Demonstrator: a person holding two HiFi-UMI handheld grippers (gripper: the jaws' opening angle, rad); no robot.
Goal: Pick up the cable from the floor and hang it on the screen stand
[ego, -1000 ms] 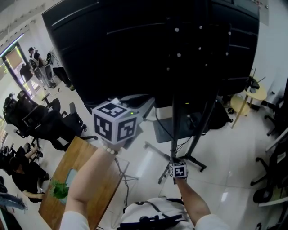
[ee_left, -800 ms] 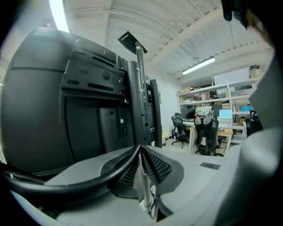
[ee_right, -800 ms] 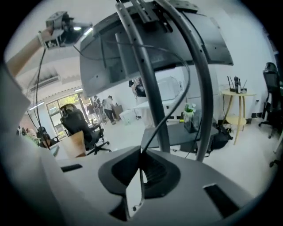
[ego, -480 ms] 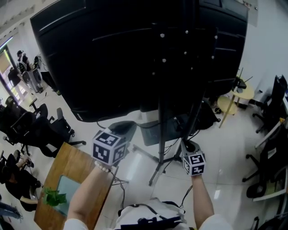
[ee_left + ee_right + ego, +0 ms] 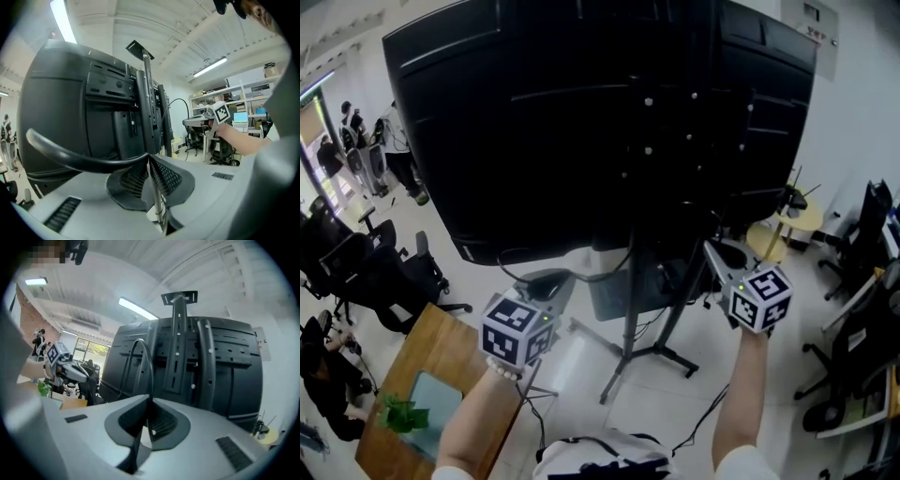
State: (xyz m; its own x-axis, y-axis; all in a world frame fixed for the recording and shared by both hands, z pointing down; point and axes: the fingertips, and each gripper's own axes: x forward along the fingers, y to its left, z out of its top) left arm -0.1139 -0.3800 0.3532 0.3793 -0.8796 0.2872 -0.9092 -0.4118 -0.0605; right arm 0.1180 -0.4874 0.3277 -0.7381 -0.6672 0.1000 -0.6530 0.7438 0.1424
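The big black screen [image 5: 581,131] stands back-side toward me on a dark pole stand [image 5: 636,291]. My left gripper [image 5: 549,281] is low at the left of the pole, shut on the black cable [image 5: 61,157], which sweeps in from the left to the closed jaws [image 5: 149,157]. My right gripper [image 5: 714,251] is raised at the right of the pole. It is shut on a thinner stretch of the same cable [image 5: 149,363], which arcs up in front of the screen's mounting rails [image 5: 178,343]. The cable [image 5: 600,277] sags between the two grippers past the pole.
The stand's tripod legs [image 5: 661,352] spread over the glossy white floor. A wooden table [image 5: 422,361] with a green plant [image 5: 398,412] sits at lower left. Office chairs [image 5: 356,272] stand left and right [image 5: 862,234]. A small round table [image 5: 780,232] is behind the stand.
My right gripper has risen from near the stand's base to the right of the pole, with the cable in it. The left gripper has dropped slightly and kept its grip.
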